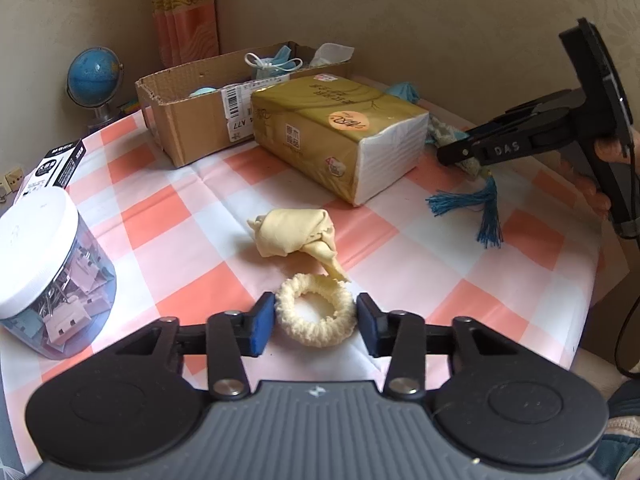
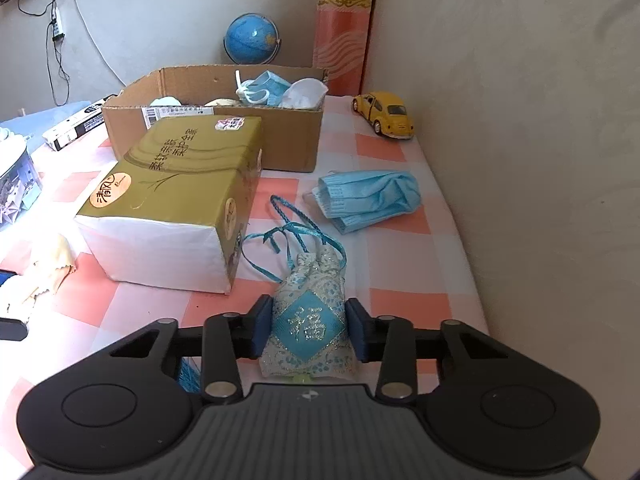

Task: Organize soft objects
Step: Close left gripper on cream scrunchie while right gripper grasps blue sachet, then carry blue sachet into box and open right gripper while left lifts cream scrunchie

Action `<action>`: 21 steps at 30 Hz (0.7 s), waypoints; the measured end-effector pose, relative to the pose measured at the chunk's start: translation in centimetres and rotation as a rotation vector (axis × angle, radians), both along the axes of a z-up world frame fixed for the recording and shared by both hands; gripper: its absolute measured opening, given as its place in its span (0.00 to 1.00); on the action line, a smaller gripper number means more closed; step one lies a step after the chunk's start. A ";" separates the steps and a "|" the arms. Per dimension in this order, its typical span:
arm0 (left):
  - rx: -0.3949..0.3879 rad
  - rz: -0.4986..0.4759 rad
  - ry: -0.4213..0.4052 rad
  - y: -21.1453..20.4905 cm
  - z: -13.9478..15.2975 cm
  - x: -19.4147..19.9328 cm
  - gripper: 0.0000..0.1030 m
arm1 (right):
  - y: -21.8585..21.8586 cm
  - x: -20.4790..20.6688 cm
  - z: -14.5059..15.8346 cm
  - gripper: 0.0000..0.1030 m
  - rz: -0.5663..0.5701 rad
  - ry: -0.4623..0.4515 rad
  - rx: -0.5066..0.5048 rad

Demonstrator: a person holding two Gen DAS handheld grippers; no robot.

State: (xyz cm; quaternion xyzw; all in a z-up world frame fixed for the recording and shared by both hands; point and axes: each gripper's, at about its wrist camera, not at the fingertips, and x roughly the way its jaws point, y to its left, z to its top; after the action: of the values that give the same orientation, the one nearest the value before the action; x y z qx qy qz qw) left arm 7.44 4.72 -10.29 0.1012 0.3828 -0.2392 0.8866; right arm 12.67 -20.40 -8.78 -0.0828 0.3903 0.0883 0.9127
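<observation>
The left gripper (image 1: 316, 322) stands open around the cream scrunchie (image 1: 316, 310) on the checked tablecloth (image 1: 160, 216) — its pads flank the ring, contact unclear. Just beyond lies a crumpled cream cloth (image 1: 298, 238). The right gripper (image 2: 308, 328) is closed on the blue brocade pouch (image 2: 310, 320) (ribbons trailing forward). A gold tissue pack (image 2: 172, 196) sits between both and the cardboard box (image 2: 216, 128); a blue face mask (image 2: 368, 200) lies right of it

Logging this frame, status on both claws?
Left claw open around the scrunchie. Right claw shut on the pouch. Tissue pack sits between pouch and cardboard box.
</observation>
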 end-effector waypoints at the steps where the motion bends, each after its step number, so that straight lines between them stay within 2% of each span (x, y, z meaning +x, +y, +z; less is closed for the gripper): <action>1: 0.010 -0.004 0.002 -0.1 0.1 0.0 0.37 | -0.1 -0.2 0.2 0.38 -0.001 -0.002 0.002; 7: 0.026 -0.033 0.025 -0.2 0.9 -0.4 0.33 | -0.8 -1.6 2.4 0.36 0.010 -0.034 -0.003; 14: 0.009 -0.037 -0.001 0.1 2.9 -1.7 0.33 | -1.3 -3.1 5.5 0.36 0.048 -0.060 0.020; 21: -0.001 -0.048 -0.033 0.5 4.8 -2.6 0.33 | -0.5 -3.3 8.7 0.36 0.121 -0.080 0.000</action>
State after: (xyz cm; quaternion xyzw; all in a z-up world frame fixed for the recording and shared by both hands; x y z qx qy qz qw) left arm 4.89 5.19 -5.53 0.1140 0.3654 -0.2590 0.8868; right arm 9.33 -20.90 -0.06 -0.1099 0.3479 0.1399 0.9205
